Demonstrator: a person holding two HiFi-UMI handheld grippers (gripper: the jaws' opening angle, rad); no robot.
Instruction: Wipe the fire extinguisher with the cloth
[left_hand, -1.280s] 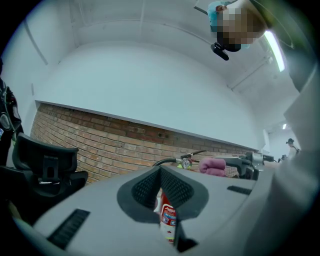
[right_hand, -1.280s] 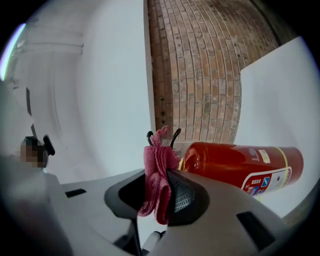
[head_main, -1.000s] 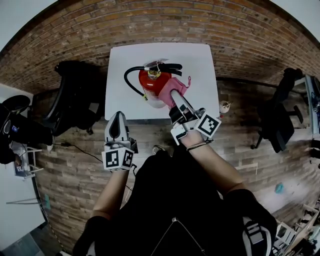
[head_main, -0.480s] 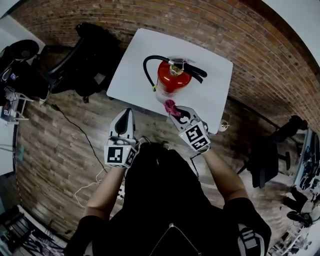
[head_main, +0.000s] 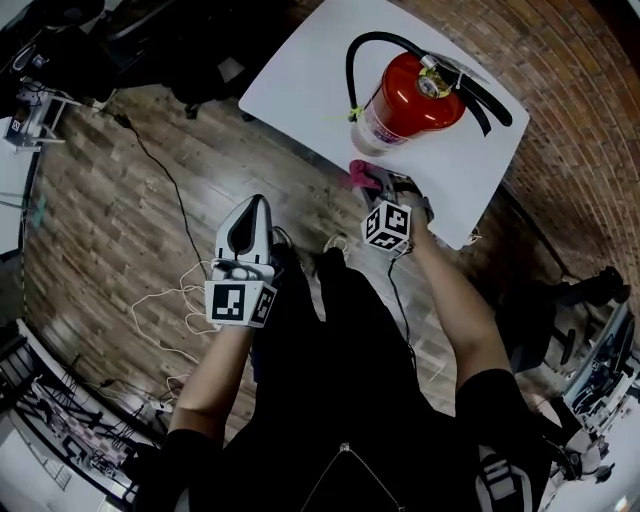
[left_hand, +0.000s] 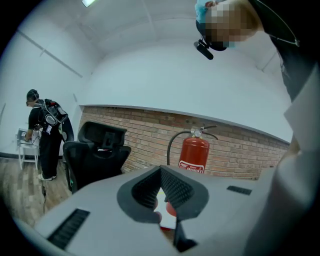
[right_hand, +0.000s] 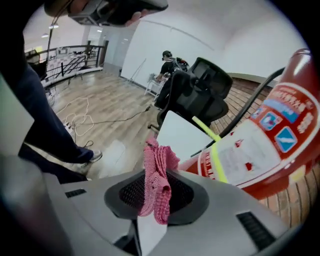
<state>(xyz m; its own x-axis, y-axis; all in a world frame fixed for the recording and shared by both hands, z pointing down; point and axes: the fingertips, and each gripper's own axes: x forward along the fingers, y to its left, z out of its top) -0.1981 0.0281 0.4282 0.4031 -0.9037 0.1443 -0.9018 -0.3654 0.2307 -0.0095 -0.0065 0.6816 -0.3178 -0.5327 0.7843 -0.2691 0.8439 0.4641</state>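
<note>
A red fire extinguisher (head_main: 415, 100) with a black hose (head_main: 352, 70) stands upright on the white table (head_main: 300, 85). My right gripper (head_main: 372, 183) hovers at the table's near edge, just short of the extinguisher's base, shut on a pink cloth (head_main: 357, 171). In the right gripper view the cloth (right_hand: 156, 175) hangs pinched between the jaws of that gripper (right_hand: 157, 192), and the extinguisher's labelled body (right_hand: 260, 150) is close on the right. My left gripper (head_main: 252, 210) stays off the table over the floor, holding nothing. The extinguisher (left_hand: 194, 152) stands farther ahead of the left gripper (left_hand: 161, 184), whose jaws meet.
A black office chair (left_hand: 97, 150) stands left of the table against the brick wall (left_hand: 240, 147). A person (left_hand: 45, 132) stands at a small stand far left. White and black cables (head_main: 185, 295) lie on the wooden floor near my feet.
The right gripper has drawn the cloth back from the extinguisher's side and base toward the table's near edge. The head camera has swung, shifting the table up and right. The left gripper kept its place.
</note>
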